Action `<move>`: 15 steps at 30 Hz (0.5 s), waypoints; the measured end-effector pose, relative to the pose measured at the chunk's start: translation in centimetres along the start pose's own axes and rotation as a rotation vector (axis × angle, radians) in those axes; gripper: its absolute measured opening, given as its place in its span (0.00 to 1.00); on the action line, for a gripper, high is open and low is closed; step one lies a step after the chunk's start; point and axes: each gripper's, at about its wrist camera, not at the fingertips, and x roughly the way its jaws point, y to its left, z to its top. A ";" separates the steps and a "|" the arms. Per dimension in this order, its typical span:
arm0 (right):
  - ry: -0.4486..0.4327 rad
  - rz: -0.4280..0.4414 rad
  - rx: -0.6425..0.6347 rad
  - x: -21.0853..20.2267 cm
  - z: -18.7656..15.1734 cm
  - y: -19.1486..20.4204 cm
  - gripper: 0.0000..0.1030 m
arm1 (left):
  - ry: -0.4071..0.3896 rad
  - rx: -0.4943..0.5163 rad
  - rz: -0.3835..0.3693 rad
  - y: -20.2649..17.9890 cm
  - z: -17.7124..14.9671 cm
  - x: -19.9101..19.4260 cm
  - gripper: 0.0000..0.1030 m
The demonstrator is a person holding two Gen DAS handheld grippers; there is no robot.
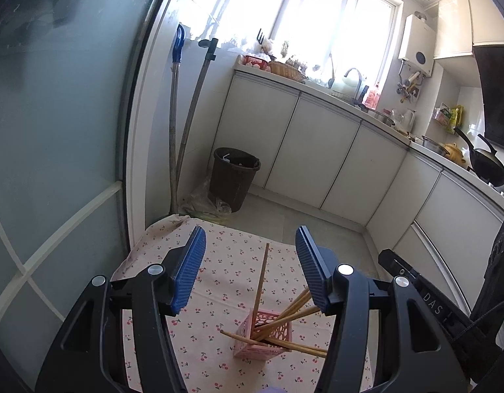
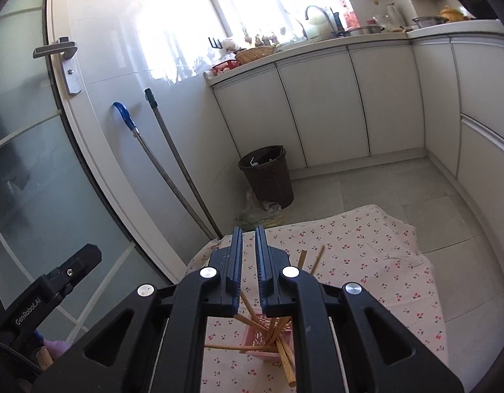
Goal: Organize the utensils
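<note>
1. Looking down past both sets of my fingers, I find the pink basket [image 1: 262,334] on the cherry-print cloth [image 1: 225,262], below and just ahead of the tips, with wooden chopsticks [image 1: 284,319] standing and leaning in it.

2. My left gripper [image 1: 250,249] has its blue pads [image 1: 191,265] spread wide with nothing between them. One chopstick [image 1: 261,278] rises nearly upright out of the basket, and in the left wrist view its top shows in the gap between my left fingers, though it stands beyond and below the pads, not touching them.

3. My right gripper [image 2: 248,245] has its fingers drawn almost together, a narrow slit left between them, pinching nothing. The basket [image 2: 265,337] sits directly beneath and slightly ahead of those tips.

4. Most of the sticks fan out toward my right side, their long axes tilted low, and one or two lie almost flat across the basket rim, poking out past its near edge.

5. I judge the upright stick the cleanest target: its axis runs roughly along the way my left fingers point, so those open pads could close on its upper end.

6. The right fingers seem nearer to the basket itself, but would need to open before taking any stick.
</note>
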 end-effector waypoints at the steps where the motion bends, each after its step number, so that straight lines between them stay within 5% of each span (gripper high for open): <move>1: 0.005 -0.007 -0.014 -0.3 -0.1 0.2 0.10 | 0.004 0.011 -0.002 -0.2 -0.2 0.0 0.53; 5: 0.013 -0.066 -0.069 -1.8 -1.2 0.3 0.10 | -0.001 0.067 0.020 -1.3 -1.5 -0.6 0.54; 9: 0.005 -0.111 -0.074 -3.6 -2.0 -0.5 0.29 | 0.012 0.096 0.022 -2.0 -2.8 -1.0 0.57; 15: 0.002 -0.172 -0.085 -5.8 -3.1 -1.6 0.37 | 0.006 0.162 0.040 -3.7 -4.6 -2.1 0.67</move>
